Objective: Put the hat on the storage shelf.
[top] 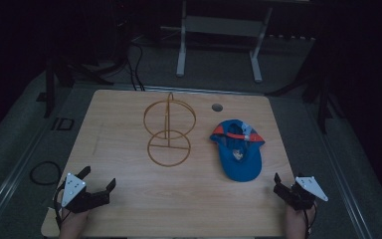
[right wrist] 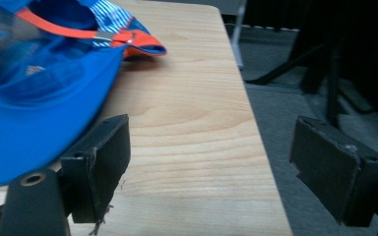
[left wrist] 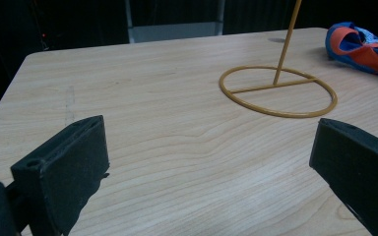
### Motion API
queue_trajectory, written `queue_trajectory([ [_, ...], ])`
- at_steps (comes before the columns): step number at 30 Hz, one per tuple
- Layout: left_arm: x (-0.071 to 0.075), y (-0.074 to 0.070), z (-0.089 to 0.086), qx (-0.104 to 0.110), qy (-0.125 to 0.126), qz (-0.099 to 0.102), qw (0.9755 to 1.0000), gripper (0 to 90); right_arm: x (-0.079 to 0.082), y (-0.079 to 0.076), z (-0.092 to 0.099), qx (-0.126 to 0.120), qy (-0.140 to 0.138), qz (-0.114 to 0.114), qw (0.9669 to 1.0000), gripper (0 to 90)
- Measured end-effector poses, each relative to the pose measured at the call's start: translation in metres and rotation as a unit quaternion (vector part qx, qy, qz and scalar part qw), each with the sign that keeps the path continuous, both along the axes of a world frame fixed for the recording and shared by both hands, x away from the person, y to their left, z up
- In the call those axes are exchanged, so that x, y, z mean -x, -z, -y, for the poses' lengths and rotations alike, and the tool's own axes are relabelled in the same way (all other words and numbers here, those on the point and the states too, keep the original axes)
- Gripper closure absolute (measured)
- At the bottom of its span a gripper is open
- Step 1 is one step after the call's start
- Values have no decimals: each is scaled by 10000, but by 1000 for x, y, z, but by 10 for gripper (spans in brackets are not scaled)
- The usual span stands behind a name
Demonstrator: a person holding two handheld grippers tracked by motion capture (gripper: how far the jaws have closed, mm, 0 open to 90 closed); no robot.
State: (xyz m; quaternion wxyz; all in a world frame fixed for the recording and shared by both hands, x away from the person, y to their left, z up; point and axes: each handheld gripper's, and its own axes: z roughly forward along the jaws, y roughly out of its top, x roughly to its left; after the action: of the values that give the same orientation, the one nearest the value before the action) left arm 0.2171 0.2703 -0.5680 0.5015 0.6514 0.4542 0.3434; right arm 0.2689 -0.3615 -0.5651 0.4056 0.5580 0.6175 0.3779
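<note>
A light wooden table [top: 129,199] with a round grommet hole [top: 217,107] is seen; a yellow wire stand [top: 169,137] and an upturned blue cap [top: 238,149] are rested on it, well apart.

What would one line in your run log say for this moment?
left gripper: open, empty | right gripper: open, empty, near cap brim | blue cap: upside down on table | wire stand: upright, bare

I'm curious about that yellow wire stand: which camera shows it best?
The high view: the whole yellow wire stand shows there, with its ring base, post and upright hoop. The left gripper view catches just its base ring and lower post. The right gripper view looks at the blue cap instead.
</note>
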Motion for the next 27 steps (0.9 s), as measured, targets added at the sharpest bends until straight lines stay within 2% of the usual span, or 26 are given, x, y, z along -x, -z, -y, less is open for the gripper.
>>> queue_trajectory([
  [5,-1,0,2,-56,31,-23,10000,18,-1,0,0,-3,-77,-48,10000,158],
  [9,0,0,2,-49,26,-21,10000,18,-3,0,1,-151,-57,-232,9996,158],
  [12,0,0,2,-30,18,-18,10000,18,-6,-2,1,15,21,-341,9994,148],
  [15,-1,0,3,-6,40,-16,10000,18,-10,-7,0,-307,-123,-518,9981,138],
  [18,0,0,4,-41,62,-8,10000,18,-14,-14,-3,-292,-257,-583,9975,137],
  [20,0,0,4,-32,69,-23,10000,18,-19,-20,-4,-489,-543,-688,9949,137],
  [22,0,0,4,-34,78,-43,10000,18,-24,-25,-6,-518,-749,-827,9924,137],
  [24,0,0,5,-42,100,-49,9999,18,-28,-30,-8,-469,-847,-859,9916,137],
  [27,0,0,5,-31,109,-49,9999,18,-33,-40,-11,-535,-914,-741,9916,137],
])
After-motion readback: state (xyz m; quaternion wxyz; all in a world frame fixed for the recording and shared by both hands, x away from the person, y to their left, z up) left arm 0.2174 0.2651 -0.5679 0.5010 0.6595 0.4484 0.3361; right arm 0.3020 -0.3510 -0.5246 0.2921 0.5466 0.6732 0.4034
